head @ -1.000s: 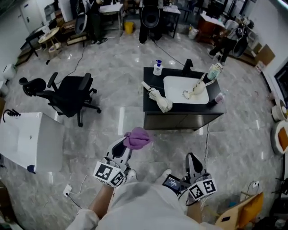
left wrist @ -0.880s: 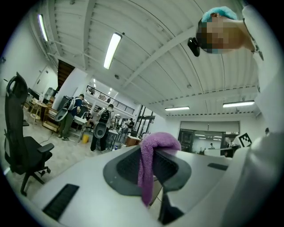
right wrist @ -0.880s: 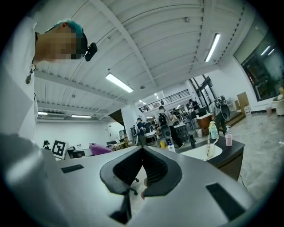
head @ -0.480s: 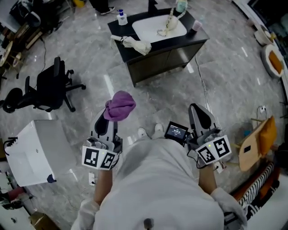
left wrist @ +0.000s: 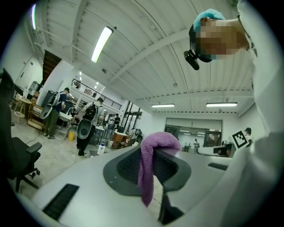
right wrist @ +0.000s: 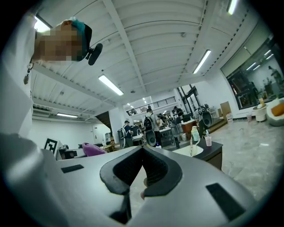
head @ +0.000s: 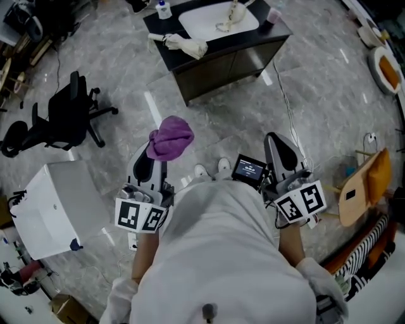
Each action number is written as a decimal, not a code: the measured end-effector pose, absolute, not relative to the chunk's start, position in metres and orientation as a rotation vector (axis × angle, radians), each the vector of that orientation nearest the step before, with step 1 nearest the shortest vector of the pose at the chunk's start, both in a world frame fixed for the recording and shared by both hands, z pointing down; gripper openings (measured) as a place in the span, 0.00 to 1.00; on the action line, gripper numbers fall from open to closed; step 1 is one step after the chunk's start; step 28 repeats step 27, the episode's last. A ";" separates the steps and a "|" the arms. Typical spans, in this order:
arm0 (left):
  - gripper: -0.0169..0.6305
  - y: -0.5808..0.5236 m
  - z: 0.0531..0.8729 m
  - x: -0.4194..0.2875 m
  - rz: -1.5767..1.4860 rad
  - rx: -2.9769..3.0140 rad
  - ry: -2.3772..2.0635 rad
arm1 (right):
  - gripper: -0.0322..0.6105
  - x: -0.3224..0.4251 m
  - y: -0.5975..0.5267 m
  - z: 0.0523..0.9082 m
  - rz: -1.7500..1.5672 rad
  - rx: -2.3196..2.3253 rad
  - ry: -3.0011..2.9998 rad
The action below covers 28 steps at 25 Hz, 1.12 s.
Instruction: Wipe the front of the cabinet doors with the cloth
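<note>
Between the clamped left fingers (left wrist: 126,168), the cloth (left wrist: 148,155) droops soft and light, likely best gripped at its bunched middle; right fingers (right wrist: 162,170) meet, empty.

No words or numbers can be read here. The cube (head: 140,217) on the left claw (head: 154,163) and the cube (head: 302,201) on the right claw (head: 278,140) show black and white square patterns, not letters. The little screen (head: 247,169) beside the right claw glows, but its marks are too small to read. So is the label on the bottle (head: 163,9) on the far tabletop (head: 218,45).
</note>
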<state>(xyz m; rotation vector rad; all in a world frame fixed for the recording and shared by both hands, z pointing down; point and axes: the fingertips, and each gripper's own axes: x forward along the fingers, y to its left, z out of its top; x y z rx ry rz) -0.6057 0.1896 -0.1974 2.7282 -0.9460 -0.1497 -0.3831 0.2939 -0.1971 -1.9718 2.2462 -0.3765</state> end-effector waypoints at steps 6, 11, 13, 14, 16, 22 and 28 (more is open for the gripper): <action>0.11 0.192 -0.200 -0.596 -0.182 2.729 -0.935 | 0.09 -0.379 0.296 -0.200 -0.364 -1.976 2.253; 0.11 0.192 -0.201 -0.592 -0.189 2.737 -0.922 | 0.09 -0.379 0.292 -0.201 -0.359 -1.975 2.256; 0.11 0.191 -0.200 -0.593 -0.189 2.734 -0.921 | 0.09 -0.379 0.293 -0.201 -0.362 -1.976 2.254; 0.11 0.191 -0.201 -0.593 -0.189 2.733 -0.921 | 0.09 -0.379 0.293 -0.201 -0.364 -1.975 2.254; 0.11 0.190 -0.201 -0.594 -0.190 2.732 -0.921 | 0.09 -0.380 0.292 -0.201 -0.369 -1.973 2.256; 0.11 0.190 -0.200 -0.594 -0.191 2.730 -0.912 | 0.09 -0.382 0.293 -0.199 -0.379 -1.980 2.253; 0.11 0.197 -0.198 -0.597 -0.180 2.726 -0.907 | 0.09 -0.382 0.300 -0.198 -0.399 -2.024 2.210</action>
